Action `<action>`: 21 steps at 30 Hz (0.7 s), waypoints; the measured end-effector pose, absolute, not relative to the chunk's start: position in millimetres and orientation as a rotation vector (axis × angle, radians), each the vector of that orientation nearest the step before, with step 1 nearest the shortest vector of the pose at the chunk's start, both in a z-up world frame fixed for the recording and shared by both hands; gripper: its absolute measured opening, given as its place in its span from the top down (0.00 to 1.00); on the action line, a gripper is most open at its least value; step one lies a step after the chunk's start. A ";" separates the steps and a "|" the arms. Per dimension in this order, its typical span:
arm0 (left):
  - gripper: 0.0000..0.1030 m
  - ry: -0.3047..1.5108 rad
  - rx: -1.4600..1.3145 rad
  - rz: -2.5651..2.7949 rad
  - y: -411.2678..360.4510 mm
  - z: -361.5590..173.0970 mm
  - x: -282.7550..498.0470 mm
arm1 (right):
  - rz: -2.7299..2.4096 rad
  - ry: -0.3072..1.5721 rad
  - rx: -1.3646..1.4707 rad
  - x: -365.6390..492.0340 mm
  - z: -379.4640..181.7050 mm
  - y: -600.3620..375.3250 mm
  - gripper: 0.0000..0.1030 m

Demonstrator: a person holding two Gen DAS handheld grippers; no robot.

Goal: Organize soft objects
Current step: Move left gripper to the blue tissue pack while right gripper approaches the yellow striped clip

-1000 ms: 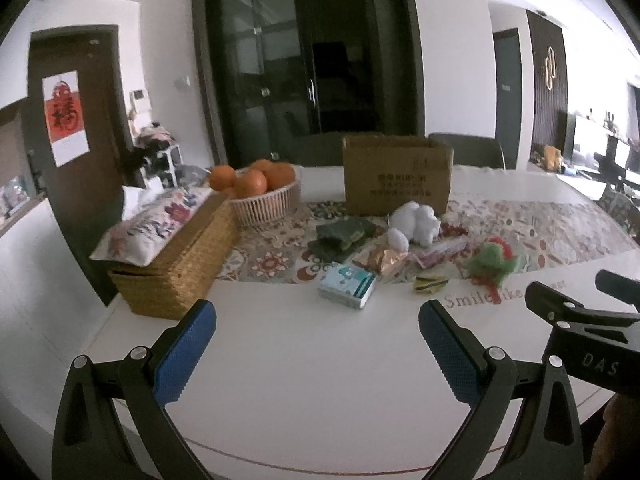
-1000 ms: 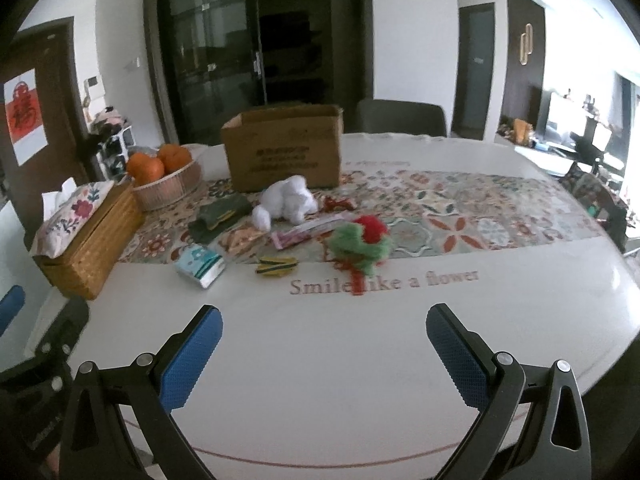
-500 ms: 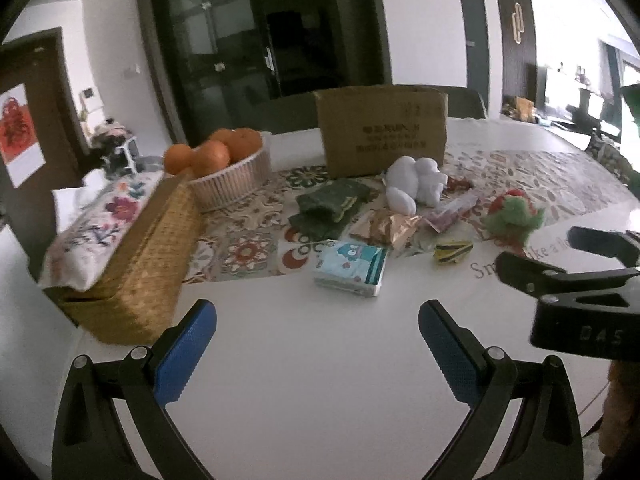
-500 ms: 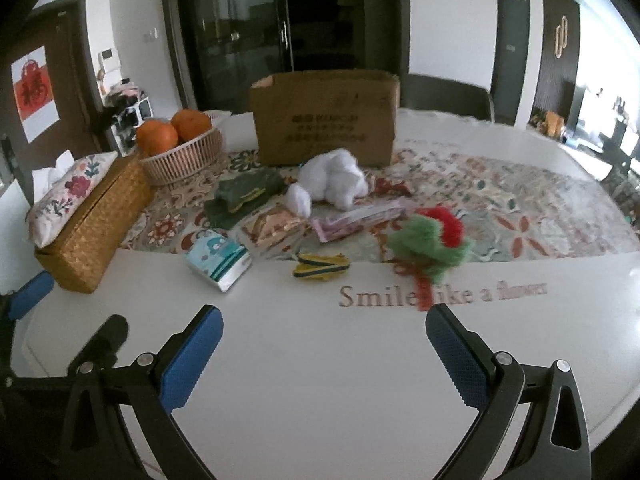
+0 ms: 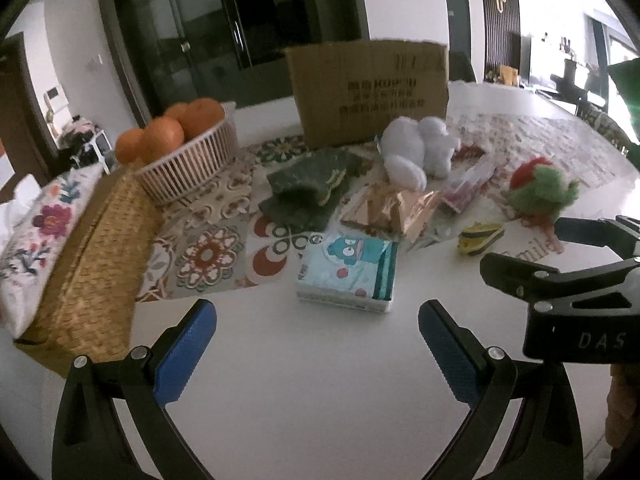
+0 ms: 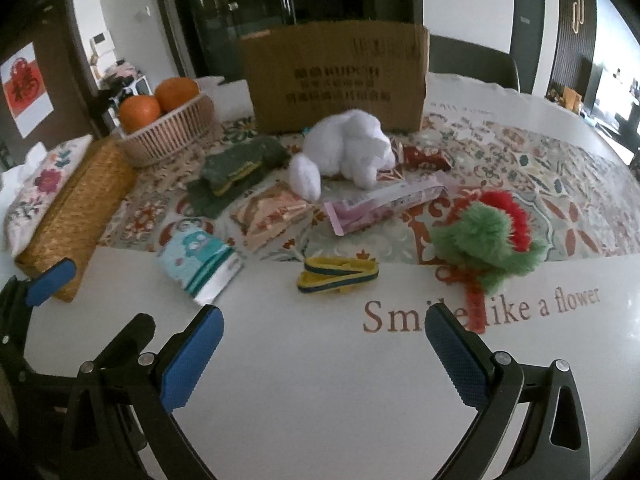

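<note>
A white plush toy (image 6: 348,150) lies on the patterned runner in front of a cardboard box (image 6: 336,76). A green and red fuzzy toy (image 6: 488,240) lies at the right, a dark green cloth (image 6: 236,172) at the left. In the left wrist view the plush (image 5: 416,150), the fuzzy toy (image 5: 540,190), the cloth (image 5: 308,190) and the box (image 5: 368,92) show too. My left gripper (image 5: 316,344) is open and empty above the white table, short of a blue tissue pack (image 5: 348,268). My right gripper (image 6: 324,352) is open and empty, short of a yellow and blue band (image 6: 338,274).
A wicker tissue box (image 5: 92,264) with a floral cover and a basket of oranges (image 5: 180,148) stand at the left. Snack packets (image 6: 276,216) and a pink packet (image 6: 380,204) lie among the toys. The tissue pack (image 6: 196,260) lies near the runner's edge.
Both grippers have moved forward toward the pile of objects, which now looks larger and closer. Both stay open and empty.
</note>
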State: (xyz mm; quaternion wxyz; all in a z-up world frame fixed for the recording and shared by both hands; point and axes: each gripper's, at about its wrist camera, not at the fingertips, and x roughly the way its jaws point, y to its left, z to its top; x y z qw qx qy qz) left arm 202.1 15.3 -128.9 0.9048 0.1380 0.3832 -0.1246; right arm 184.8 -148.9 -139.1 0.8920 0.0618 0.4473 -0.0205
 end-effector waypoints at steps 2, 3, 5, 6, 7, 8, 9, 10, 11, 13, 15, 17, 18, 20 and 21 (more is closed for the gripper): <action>0.00 0.810 0.284 -0.261 14.8 -134.8 209.7 | -0.052 0.947 0.130 193.3 -145.8 -150.9 0.05; 0.00 0.814 0.286 -0.267 13.6 -136.8 211.9 | -0.054 0.951 0.133 196.6 -148.5 -151.6 0.05; 0.00 0.819 0.301 -0.281 10.7 -140.9 216.8 | -0.050 0.959 0.138 202.2 -153.3 -152.3 0.05; 0.00 0.823 0.309 -0.284 9.5 -142.9 219.3 | -0.048 0.961 0.137 204.4 -155.3 -152.4 0.05; 0.00 0.830 0.314 -0.287 8.4 -145.0 222.1 | -0.042 0.964 0.139 206.7 -157.0 -152.4 0.05; 0.00 0.837 0.315 -0.298 7.6 -147.2 225.5 | -0.042 0.964 0.136 209.4 -159.0 -152.2 0.05; 0.00 0.843 0.312 -0.310 6.7 -148.7 228.2 | -0.045 0.969 0.133 211.5 -161.0 -152.4 0.05; 0.00 0.850 0.311 -0.316 5.8 -150.7 231.1 | -0.043 0.977 0.137 213.9 -162.9 -152.7 0.06; 0.00 0.860 0.314 -0.320 4.5 -153.6 234.9 | -0.042 0.984 0.144 216.5 -165.3 -153.6 0.06; 0.00 0.877 0.315 -0.327 2.4 -158.2 241.9 | -0.051 0.991 0.141 221.7 -169.4 -154.2 0.08; 0.01 0.890 0.310 -0.337 -1.0 -161.6 246.9 | -0.056 1.003 0.143 226.3 -173.6 -156.0 0.09; 0.02 0.893 0.317 -0.333 -4.8 -164.9 251.3 | -0.058 1.012 0.151 230.4 -177.3 -158.7 0.10; 0.03 0.892 0.322 -0.330 -6.2 -166.3 252.9 | -0.059 1.016 0.153 231.7 -178.9 -159.7 0.11; 0.09 0.906 0.333 -0.321 -9.8 -170.6 257.3 | -0.061 1.024 0.151 235.3 -182.1 -160.2 0.12; 0.09 0.916 0.330 -0.323 -10.8 -173.0 259.4 | -0.062 1.030 0.148 236.4 -183.6 -160.5 0.13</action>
